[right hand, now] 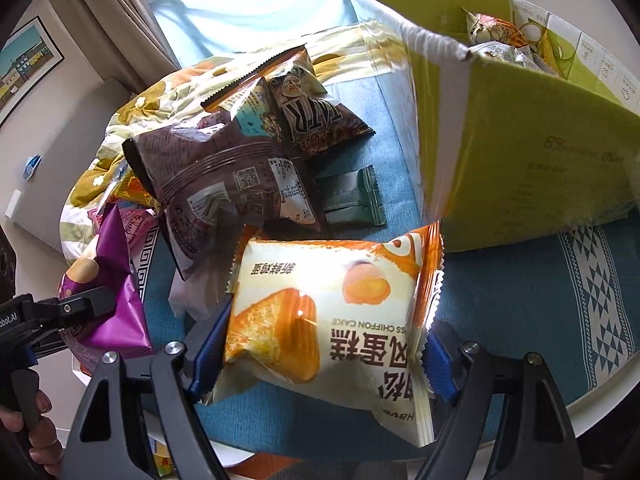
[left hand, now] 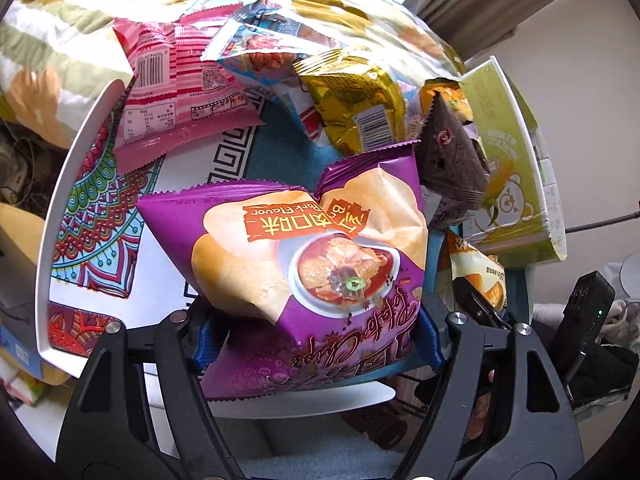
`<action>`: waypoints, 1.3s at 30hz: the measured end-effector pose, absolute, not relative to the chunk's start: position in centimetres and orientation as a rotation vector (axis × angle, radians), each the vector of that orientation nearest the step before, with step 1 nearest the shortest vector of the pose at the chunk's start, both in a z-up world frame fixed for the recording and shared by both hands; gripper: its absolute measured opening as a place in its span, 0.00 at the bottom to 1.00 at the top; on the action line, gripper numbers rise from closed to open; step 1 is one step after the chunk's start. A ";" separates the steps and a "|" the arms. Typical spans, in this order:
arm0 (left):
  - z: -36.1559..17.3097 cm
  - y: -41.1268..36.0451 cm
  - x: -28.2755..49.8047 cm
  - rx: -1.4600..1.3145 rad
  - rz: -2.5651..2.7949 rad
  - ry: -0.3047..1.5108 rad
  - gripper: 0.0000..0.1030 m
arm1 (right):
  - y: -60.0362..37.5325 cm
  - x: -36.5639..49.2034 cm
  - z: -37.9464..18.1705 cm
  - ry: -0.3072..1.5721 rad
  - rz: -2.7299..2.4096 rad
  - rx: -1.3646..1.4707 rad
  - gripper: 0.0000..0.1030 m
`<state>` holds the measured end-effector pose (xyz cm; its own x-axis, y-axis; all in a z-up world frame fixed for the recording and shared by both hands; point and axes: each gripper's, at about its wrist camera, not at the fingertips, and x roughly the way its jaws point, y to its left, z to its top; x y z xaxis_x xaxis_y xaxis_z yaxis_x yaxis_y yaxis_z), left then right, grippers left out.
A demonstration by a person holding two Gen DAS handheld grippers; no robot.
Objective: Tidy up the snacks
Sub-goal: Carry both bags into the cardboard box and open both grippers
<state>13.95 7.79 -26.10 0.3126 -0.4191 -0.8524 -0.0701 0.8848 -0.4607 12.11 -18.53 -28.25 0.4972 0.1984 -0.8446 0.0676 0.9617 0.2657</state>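
Observation:
My left gripper (left hand: 316, 340) is shut on a purple potato chips bag (left hand: 312, 248) and holds it above the table; the same bag shows at the left of the right wrist view (right hand: 116, 300). My right gripper (right hand: 320, 356) is shut on an orange and white chiffon cake pack (right hand: 336, 328), beside the green cardboard box (right hand: 520, 140). The box holds several snacks and also shows in the left wrist view (left hand: 516, 184). Loose snacks lie on the table: a pink pack (left hand: 176, 92), a gold pack (left hand: 360, 104), a brown pack (right hand: 232, 176), a dark green pack (right hand: 352, 196).
The round white table (left hand: 56, 216) has a blue patterned cloth (right hand: 560, 288). A flowered quilt (left hand: 280, 4) lies behind the snacks. A window with curtains (right hand: 120, 12) is at the back.

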 end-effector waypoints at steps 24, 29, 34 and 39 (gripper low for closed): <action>-9.9 -7.5 17.7 -0.352 -0.491 0.954 0.71 | -27.8 10.6 -12.7 0.808 0.053 0.243 0.76; -9.7 -14.2 20.1 -0.317 -0.505 0.957 0.71 | -33.2 12.4 -11.2 0.777 0.031 0.209 0.76; -11.5 -20.7 22.5 -0.267 -0.497 0.997 0.71 | -38.7 13.9 -11.1 0.769 0.016 0.205 0.76; -14.2 -25.8 23.4 -0.182 -0.450 1.043 0.71 | -43.2 15.6 -12.1 0.796 0.025 0.212 0.76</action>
<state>23.38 -25.80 -14.21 0.4234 -0.4417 -0.7910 0.2722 0.8948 -0.3539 15.57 -43.21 -12.06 0.7003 0.1025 -0.7065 0.0572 0.9784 0.1987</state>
